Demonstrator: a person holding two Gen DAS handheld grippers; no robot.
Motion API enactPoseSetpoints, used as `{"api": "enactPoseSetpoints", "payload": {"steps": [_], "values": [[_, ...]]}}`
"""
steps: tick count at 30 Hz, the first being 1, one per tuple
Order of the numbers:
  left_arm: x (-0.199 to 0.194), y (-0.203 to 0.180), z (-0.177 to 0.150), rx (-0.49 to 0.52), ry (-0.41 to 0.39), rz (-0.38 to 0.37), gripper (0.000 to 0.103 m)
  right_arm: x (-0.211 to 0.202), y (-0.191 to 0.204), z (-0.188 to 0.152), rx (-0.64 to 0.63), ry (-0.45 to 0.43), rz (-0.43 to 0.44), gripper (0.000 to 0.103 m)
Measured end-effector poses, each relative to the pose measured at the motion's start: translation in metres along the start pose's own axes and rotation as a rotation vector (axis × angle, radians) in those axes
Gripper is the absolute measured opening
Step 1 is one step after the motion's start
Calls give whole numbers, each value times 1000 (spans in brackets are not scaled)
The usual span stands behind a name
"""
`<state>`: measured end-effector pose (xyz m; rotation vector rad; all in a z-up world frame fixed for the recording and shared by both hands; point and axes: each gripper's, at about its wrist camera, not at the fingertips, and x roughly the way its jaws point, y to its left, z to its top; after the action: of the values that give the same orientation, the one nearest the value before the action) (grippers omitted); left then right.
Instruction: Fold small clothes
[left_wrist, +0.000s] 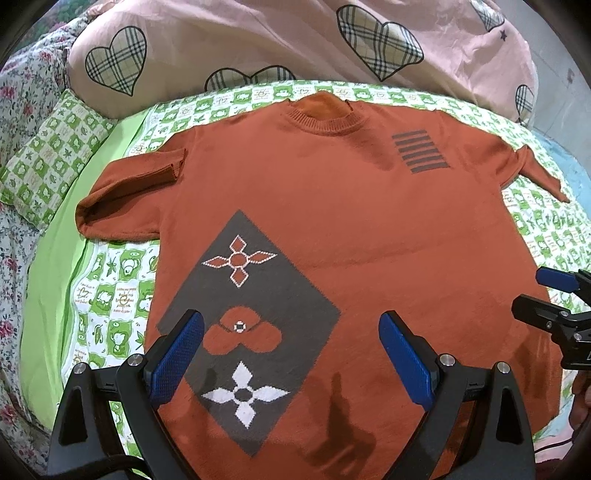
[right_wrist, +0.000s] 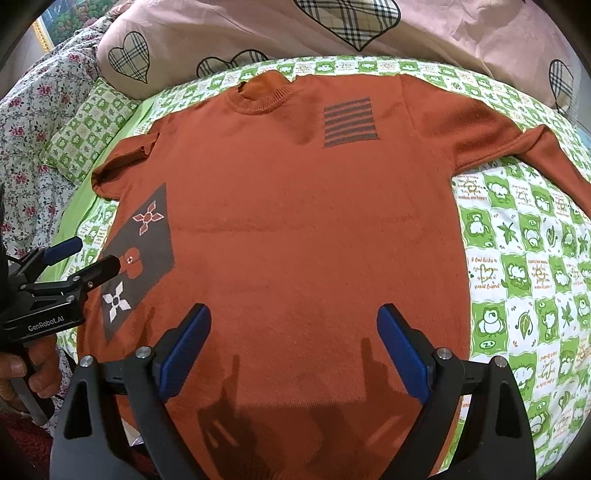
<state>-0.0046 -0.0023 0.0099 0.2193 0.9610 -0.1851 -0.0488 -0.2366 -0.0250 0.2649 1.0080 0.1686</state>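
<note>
**Sweater laid flat, both grippers poised above the hem**

Left wrist view: the orange sweater (left_wrist: 332, 206) lies front-up and spread out on the green checked bed sheet (left_wrist: 110, 295), collar towards the pink heart-print quilt (left_wrist: 277, 40). Its left sleeve is doubled back on itself near the shoulder, the other reaches out towards the right edge. The left gripper (left_wrist: 291, 354) hangs over the lower body, above the grey diamond pattern (left_wrist: 251, 314), fingers spread wide with nothing between them — probably lined up to take the hem or side. The right gripper (left_wrist: 546, 295) shows at the right edge of the garment.

Right wrist view: the right gripper (right_wrist: 293, 350) hovers over the plain lower middle of the sweater (right_wrist: 314, 221), blue pads wide apart and empty. The left gripper (right_wrist: 92, 254) enters from the left, also gaping, over the diamond. Flat spreading suits a clean first fold — none looks begun.
</note>
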Motion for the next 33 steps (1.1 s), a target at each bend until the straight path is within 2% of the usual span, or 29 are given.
{"api": "enactPoseSetpoints", "payload": {"steps": [11, 16, 18, 25, 27, 31, 33], "values": [[-2, -1, -1, 12, -28, 5, 96, 1, 1, 1, -19, 29, -41, 92], [-1, 0, 1, 14, -17, 4, 96, 1, 2, 1, -11, 8, -25, 92], [-1, -1, 2, 20, -23, 14, 96, 1, 3, 1, -24, -4, -44, 92], [-1, -2, 3, 30, -28, 26, 96, 2, 1, 3, -14, 49, -46, 92], [1, -2, 4, 31, -18, 21, 96, 2, 0, 4, -10, 75, -54, 92], [3, -2, 4, 29, -15, 6, 96, 1, -4, 5, 5, 57, -33, 92], [4, -2, 3, 25, -19, -39, 96, 1, -7, 6, 18, 33, -24, 92]]}}
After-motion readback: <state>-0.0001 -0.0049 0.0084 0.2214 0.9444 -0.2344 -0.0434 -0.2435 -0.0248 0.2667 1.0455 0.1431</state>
